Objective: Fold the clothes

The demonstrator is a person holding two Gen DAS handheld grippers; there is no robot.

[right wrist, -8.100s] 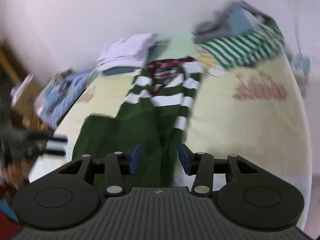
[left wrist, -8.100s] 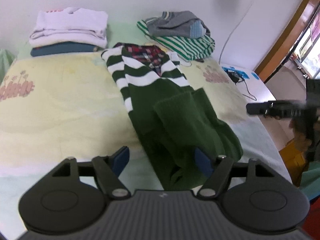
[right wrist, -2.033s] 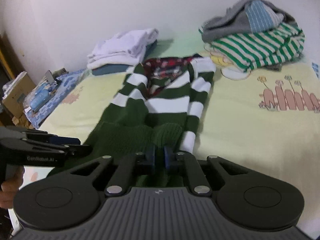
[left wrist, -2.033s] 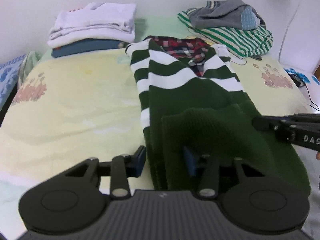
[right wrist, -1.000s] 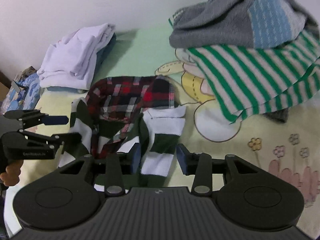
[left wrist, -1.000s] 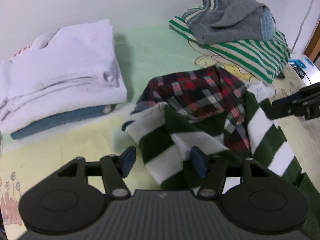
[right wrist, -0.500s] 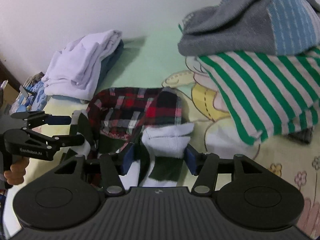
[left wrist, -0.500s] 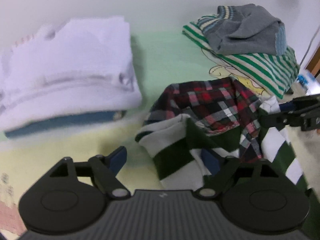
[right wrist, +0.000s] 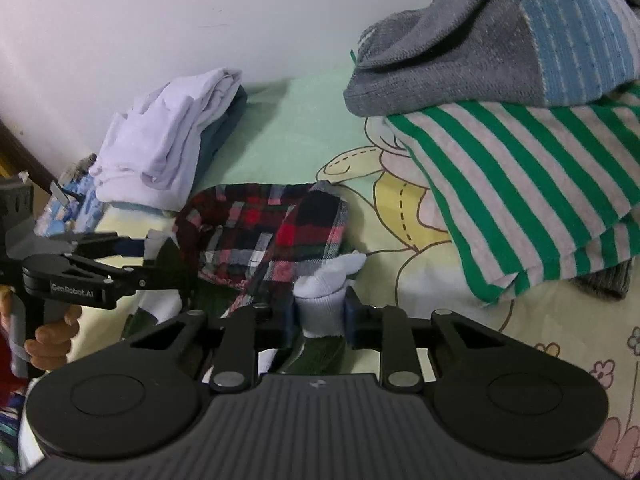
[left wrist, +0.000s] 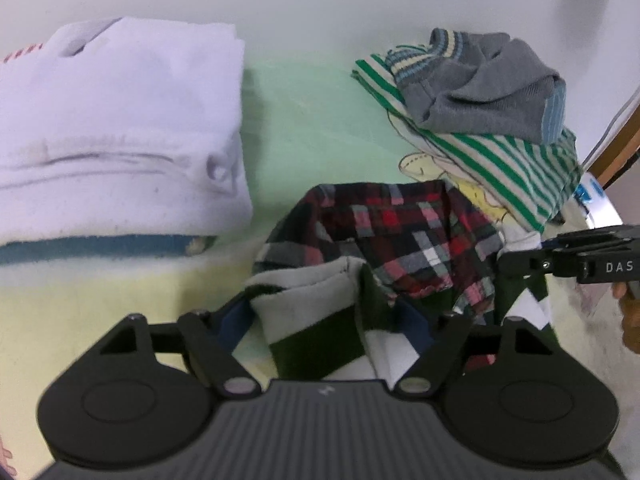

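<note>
Left gripper (left wrist: 320, 316) jaws wide, straddling green-and-white striped knit sweater (left wrist: 316, 320) shoulder. Right gripper (right wrist: 319, 312) pinching sweater's white cuff.

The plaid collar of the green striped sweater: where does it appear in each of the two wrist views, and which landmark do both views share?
Left wrist view: the plaid collar lies right of centre, just beyond the open left gripper.
Right wrist view: the plaid collar lies left of centre, beyond the right gripper.
Shared landmark: the folded white stack, left of the collar in both.
</note>
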